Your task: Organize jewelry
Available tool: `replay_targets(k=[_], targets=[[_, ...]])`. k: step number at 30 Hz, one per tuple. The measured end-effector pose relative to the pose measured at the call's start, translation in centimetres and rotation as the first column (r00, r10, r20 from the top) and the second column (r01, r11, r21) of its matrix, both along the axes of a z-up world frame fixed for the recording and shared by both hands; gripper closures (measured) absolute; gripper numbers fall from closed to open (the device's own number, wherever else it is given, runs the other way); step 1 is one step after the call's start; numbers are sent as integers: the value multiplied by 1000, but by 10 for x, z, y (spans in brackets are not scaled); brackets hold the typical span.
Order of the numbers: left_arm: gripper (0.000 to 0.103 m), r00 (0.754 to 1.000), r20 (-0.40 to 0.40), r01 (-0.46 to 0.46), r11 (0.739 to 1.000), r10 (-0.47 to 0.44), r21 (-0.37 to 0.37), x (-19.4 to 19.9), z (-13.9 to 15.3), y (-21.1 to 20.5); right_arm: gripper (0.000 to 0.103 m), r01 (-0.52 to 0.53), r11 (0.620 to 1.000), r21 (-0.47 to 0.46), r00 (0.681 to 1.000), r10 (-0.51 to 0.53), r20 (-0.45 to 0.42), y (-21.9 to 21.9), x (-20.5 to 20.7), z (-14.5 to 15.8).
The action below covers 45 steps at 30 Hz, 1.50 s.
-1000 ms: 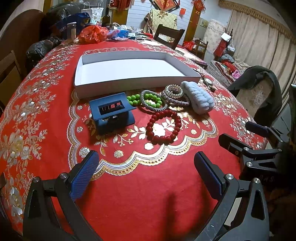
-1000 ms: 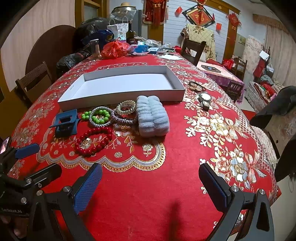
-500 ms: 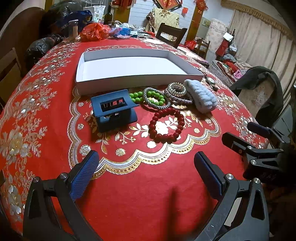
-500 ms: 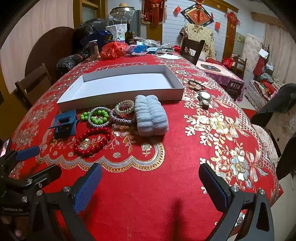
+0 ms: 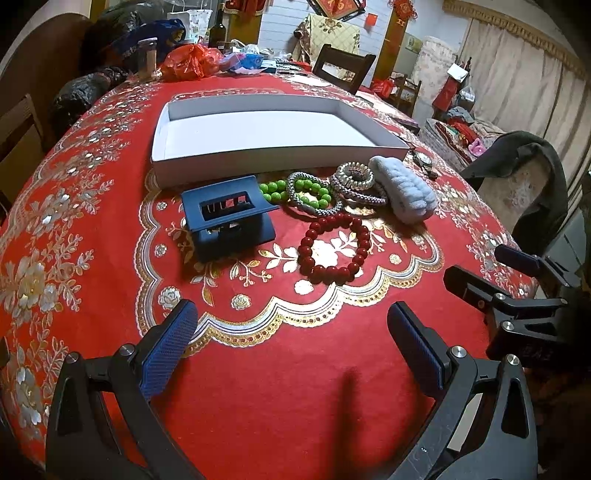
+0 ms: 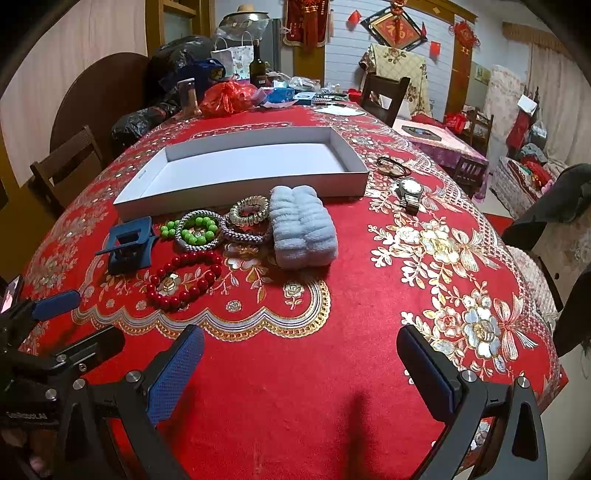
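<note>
Red bead bracelet (image 5: pixel 334 249) lies on the table (image 5: pixel 258 387) before the white tray (image 5: pixel 258 129), ahead of the left tongs (image 5: pixel 291 350) (spread, empty). Right tongs (image 6: pixel 301 369) likewise spread, bracelet well ahead-left; hair claw (image 5: pixel 227 225) beside it.

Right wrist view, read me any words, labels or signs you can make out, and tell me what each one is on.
"福": gold character on the red diamond wall hanging.
Pale print on the body of the left tongs: too blurred to read.
Small mark on the white box, on its side wall: too small.
Label on the bottle: too small.
Dial of the watch: unreadable.
</note>
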<state>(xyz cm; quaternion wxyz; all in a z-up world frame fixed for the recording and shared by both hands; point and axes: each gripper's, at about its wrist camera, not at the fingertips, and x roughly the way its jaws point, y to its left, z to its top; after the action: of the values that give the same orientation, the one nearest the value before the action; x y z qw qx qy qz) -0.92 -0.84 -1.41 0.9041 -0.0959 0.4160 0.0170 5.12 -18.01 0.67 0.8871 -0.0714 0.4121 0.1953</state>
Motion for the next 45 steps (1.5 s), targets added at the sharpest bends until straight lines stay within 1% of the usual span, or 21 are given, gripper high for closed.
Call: replay_targets(k=[3,7,17,19,21,24,28,31,35,38,39,41,42,44,45], targets=[[0,1000,3,-5,1000,5,16,0,0,-2,0,-3,1000,2,1000,3,3,1,-1,0],[0,1000,11,-8,1000,8,-13,0,2,3,0,-12,1000,7,1000,12,9,4,-3,1],[0,1000,5,-10,1000,10,-12,1,1,8,0,3,1000,20,1000,-3,5,-1,1,5],[0,1000,10,-26,1000,26,-9,2,1,15,0,8,1000,20,1000,-8,12,-4,3,6],[0,998,15,-53,998,53,-22,2,1,26,0,15,1000,25,1000,-16,17,-6,6,6],[0,996,14,-85,996,86,-32,5,-1,41,0,17,999,37,999,-18,37,-11,12,5],[0,994,22,-107,994,108,-34,12,-4,53,0,-14,999,36,997,11,82,-11,22,6],[0,995,20,-101,994,101,-31,27,-5,57,0,-41,999,18,992,38,118,-8,34,4],[0,995,6,-95,995,95,-36,48,-5,54,0,-47,998,44,989,41,140,-12,53,1],[0,996,14,-90,996,90,-12,61,-2,45,0,-56,995,85,990,44,136,-15,61,-1],[0,995,12,-97,995,97,15,67,-3,42,0,-73,992,105,989,58,138,-16,61,0],[0,993,7,-118,992,118,48,72,-5,40,0,-94,989,110,986,77,147,-14,60,0],[1,991,-1,-134,989,135,55,76,-7,41,0,-110,988,111,985,93,144,-13,60,0],[6,989,5,-147,988,147,43,78,-8,44,0,-122,986,113,985,106,134,-11,61,-2],[14,988,12,-151,988,151,42,78,-8,45,0,-116,986,118,987,101,124,-11,62,-3]])
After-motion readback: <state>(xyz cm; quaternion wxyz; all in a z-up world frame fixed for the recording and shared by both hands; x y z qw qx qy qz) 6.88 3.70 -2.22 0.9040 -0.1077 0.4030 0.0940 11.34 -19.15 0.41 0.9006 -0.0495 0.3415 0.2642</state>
